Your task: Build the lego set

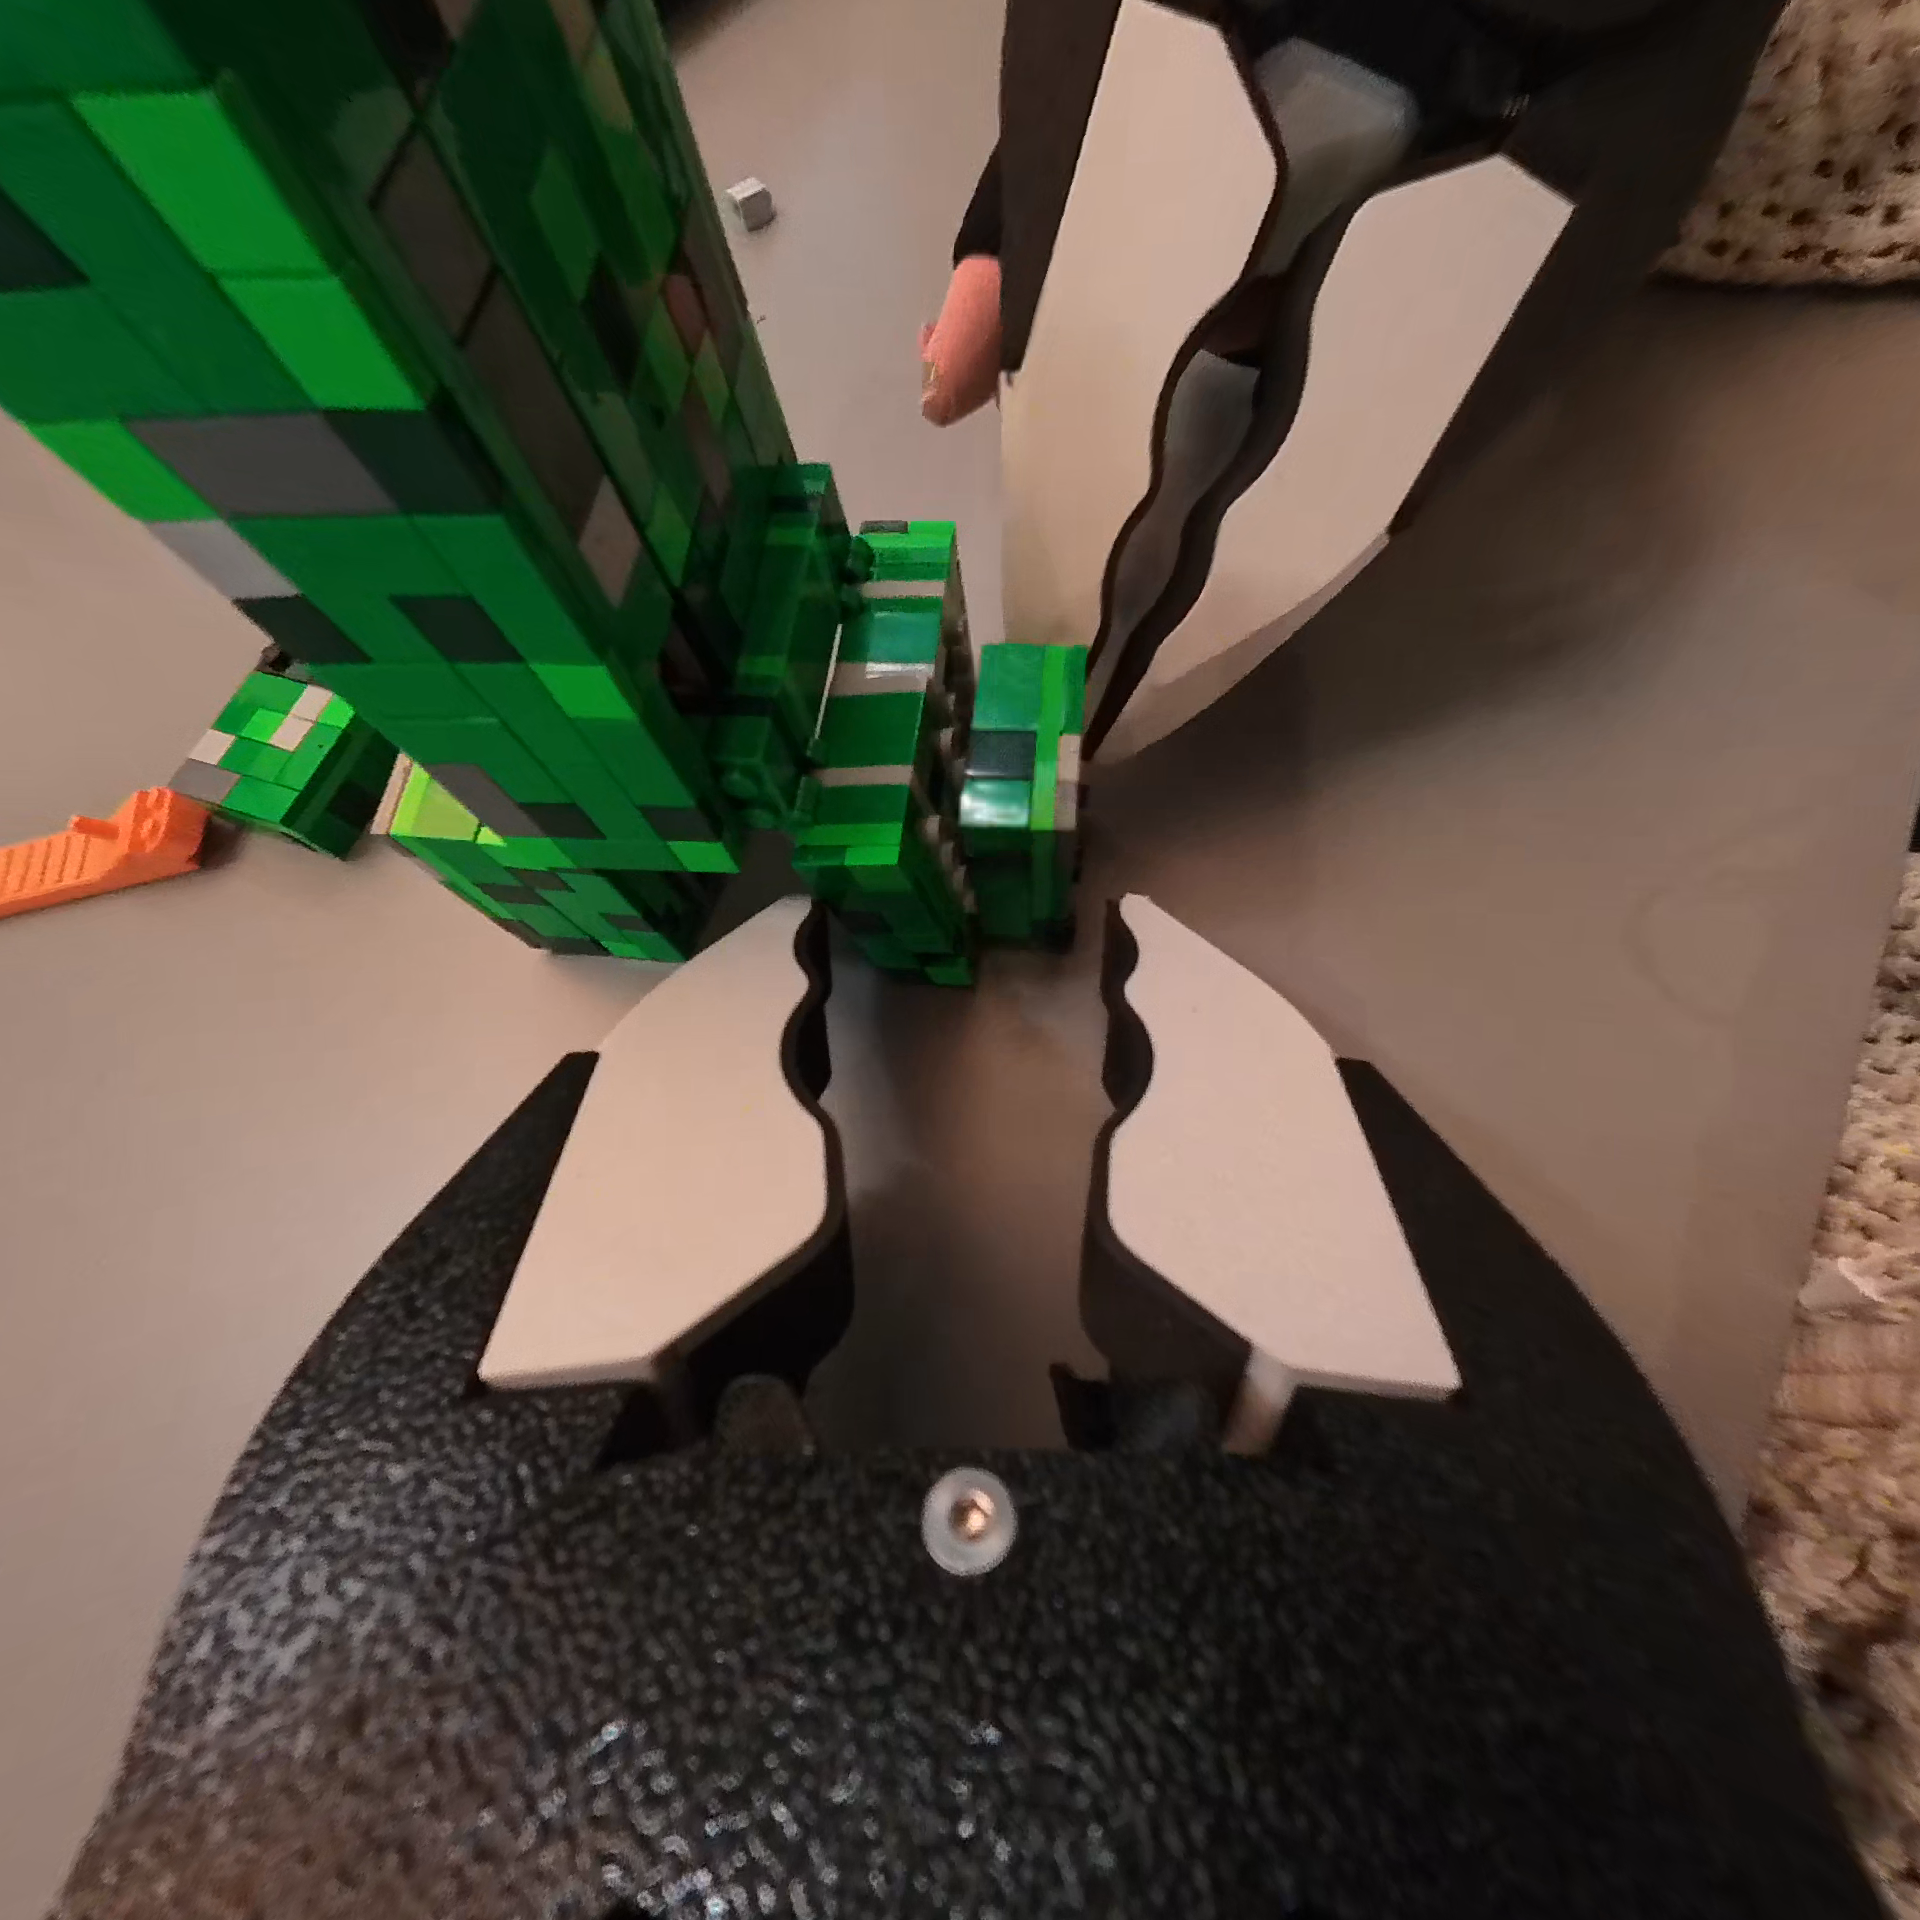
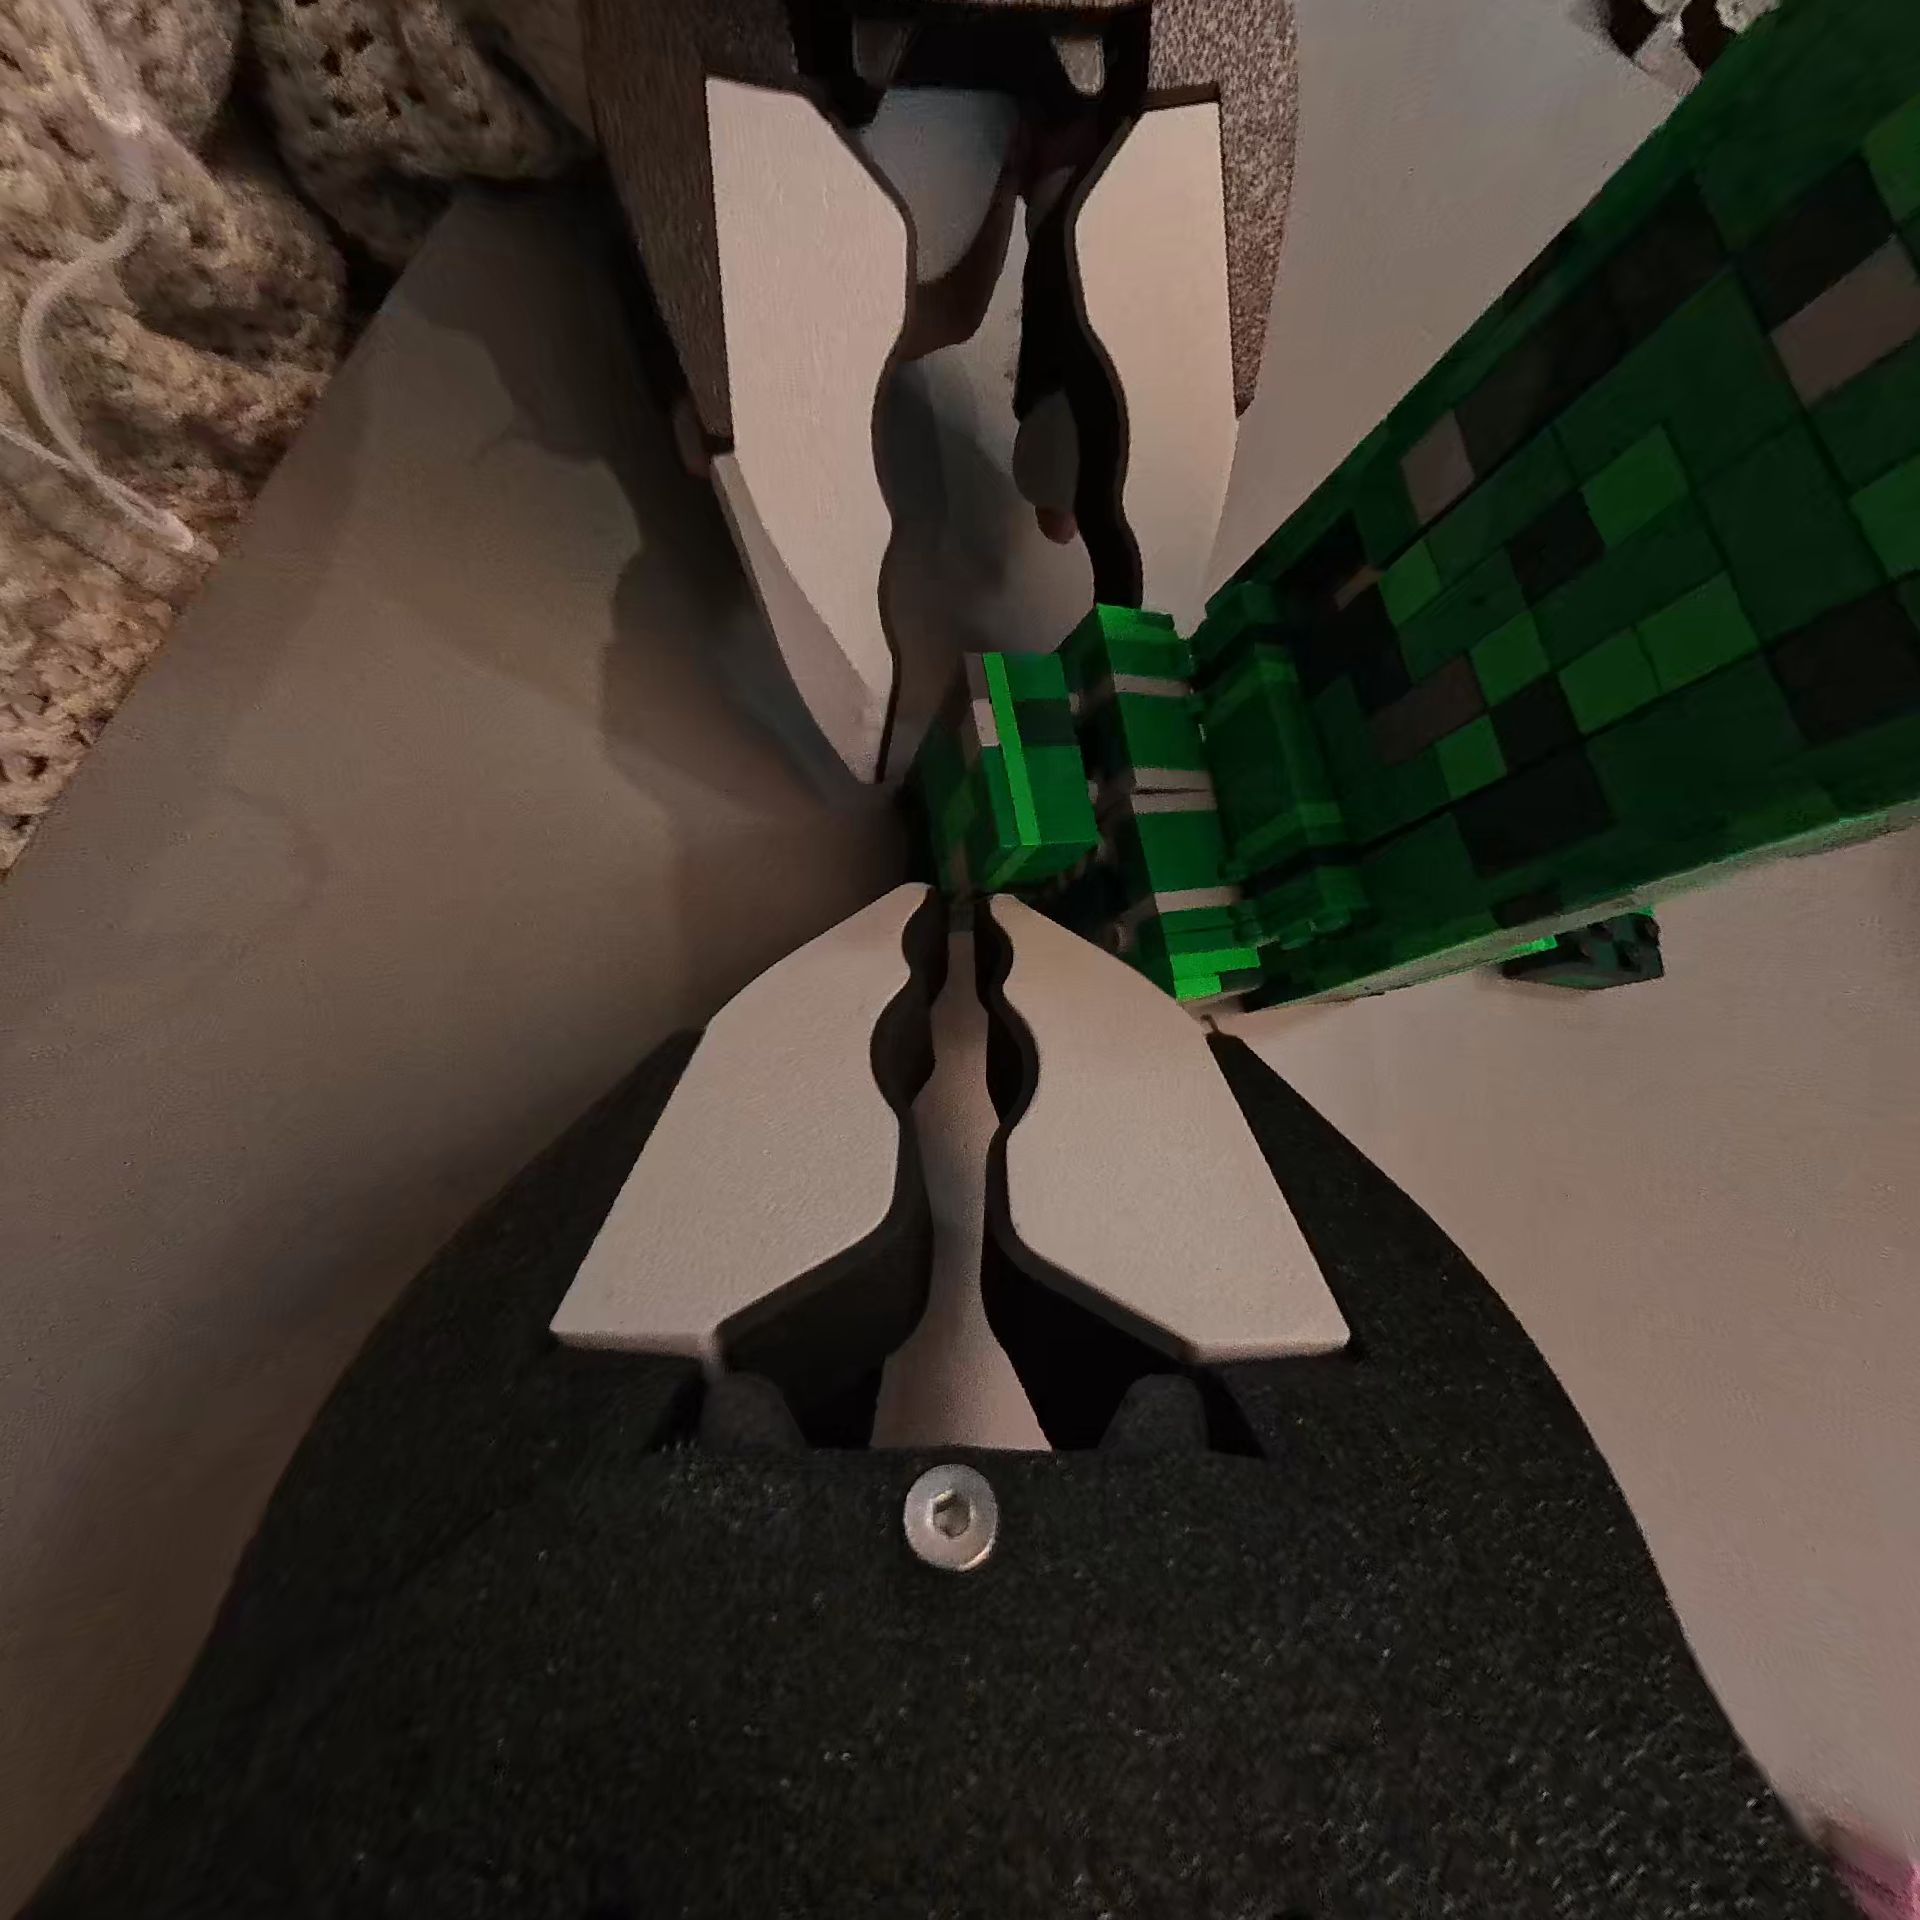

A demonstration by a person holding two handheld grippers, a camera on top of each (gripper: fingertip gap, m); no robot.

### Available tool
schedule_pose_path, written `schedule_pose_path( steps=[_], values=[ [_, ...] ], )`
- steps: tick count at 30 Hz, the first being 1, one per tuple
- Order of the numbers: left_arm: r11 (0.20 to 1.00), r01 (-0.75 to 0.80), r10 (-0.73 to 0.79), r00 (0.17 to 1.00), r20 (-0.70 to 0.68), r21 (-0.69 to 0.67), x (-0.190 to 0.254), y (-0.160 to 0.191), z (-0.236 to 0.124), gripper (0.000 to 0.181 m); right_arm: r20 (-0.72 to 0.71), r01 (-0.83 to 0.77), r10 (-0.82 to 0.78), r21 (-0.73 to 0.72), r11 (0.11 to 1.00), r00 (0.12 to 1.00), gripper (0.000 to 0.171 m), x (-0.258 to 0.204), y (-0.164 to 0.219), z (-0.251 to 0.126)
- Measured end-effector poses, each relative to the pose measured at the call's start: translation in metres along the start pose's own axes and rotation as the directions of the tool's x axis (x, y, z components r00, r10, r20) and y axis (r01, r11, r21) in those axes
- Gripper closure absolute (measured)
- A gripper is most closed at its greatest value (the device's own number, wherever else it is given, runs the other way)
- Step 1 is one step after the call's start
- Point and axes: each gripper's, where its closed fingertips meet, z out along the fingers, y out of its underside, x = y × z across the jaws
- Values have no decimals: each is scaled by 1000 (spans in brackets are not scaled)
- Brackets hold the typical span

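Note:
A tall green, grey and black Lego figure (image 1: 364, 416) stands on the grey table (image 1: 312, 1143); it also shows in the right wrist view (image 2: 1610, 623). A striped green foot section (image 1: 883, 748) sits at its base, with a small green block (image 1: 1023, 769) against its outer side. My left gripper (image 1: 966, 925) is open, its fingertips on either side of the foot and small block, not closed on them. My right gripper (image 2: 961, 902) is shut and empty, its tips touching the small block (image 2: 1029, 779). It reaches in from the top right in the left wrist view (image 1: 1096, 743).
An orange brick separator (image 1: 94, 852) and a loose green leg section (image 1: 281, 769) lie left of the figure. A small grey piece (image 1: 750, 203) lies behind it. A knitted blanket (image 1: 1860, 1351) borders the table's right edge and shows in the right wrist view (image 2: 125, 312). About 12 cm separates my left fingertips from the loose green leg section (image 1: 281, 769).

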Motion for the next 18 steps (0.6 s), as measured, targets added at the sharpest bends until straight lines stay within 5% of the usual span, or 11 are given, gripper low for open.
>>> schedule_pose_path(
  steps=[18],
  values=[
    [1000, 7, -7, 999, 37, -15, -5, 1, 1, 130, -23, -55, 55, -1, 999, 998, 167, -3, 1, 9]
  ],
)
